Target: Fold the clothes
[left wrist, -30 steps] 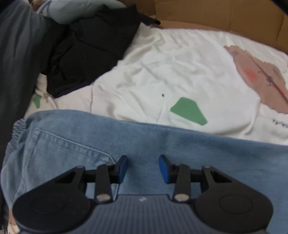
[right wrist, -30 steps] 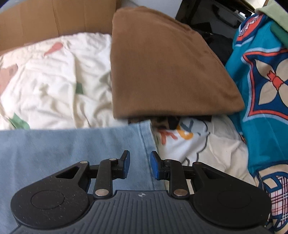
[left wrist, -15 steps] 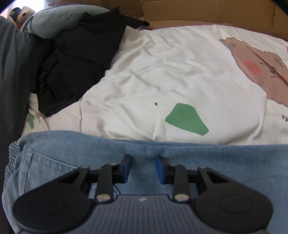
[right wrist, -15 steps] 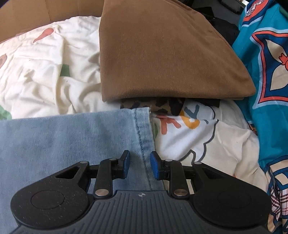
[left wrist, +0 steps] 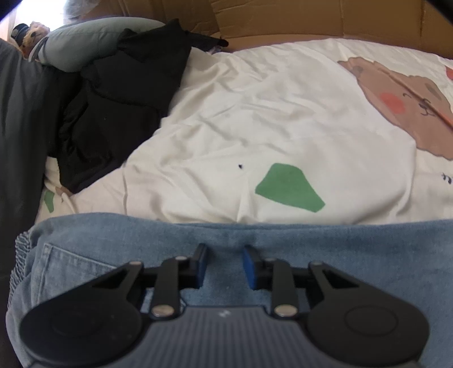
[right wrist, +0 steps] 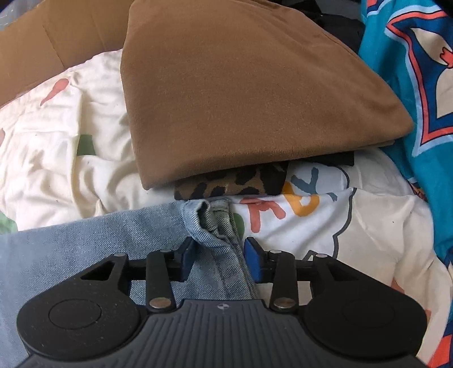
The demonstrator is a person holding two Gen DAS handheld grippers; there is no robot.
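The left gripper [left wrist: 223, 264] is pointing down at the jeans [left wrist: 354, 254], its blue fingers [left wrist: 201, 264] standing a little apart after just closing in. Denim is lying flat between and under them, but whether the pads are pinching it cannot be told. A back pocket is showing just left of the fingers, and the gathered waistband is bunching at the far left edge.

The right gripper [right wrist: 220, 260] is also pointing down, its fingers [right wrist: 252, 261] having just been opening wider. The jeans' hem [right wrist: 212, 218] is lying between them, its corner folded up and rumpled, with the pads standing clear of the cloth on both sides.

The jeans [right wrist: 85, 243] are lying stretched across a white bedsheet [left wrist: 283, 119] printed with a green patch and a brown bear. Beyond the left gripper, a black garment [left wrist: 119, 113] is heaped on the sheet, with a grey-green pillow [left wrist: 85, 42] behind it. Beyond the right gripper, a folded brown cloth [right wrist: 240, 85] is resting on a leopard-print piece [right wrist: 232, 184], just past the hem. A teal patterned fabric [right wrist: 419, 85] is lying at the right. Cardboard [left wrist: 283, 17] is standing along the far side of the bed.
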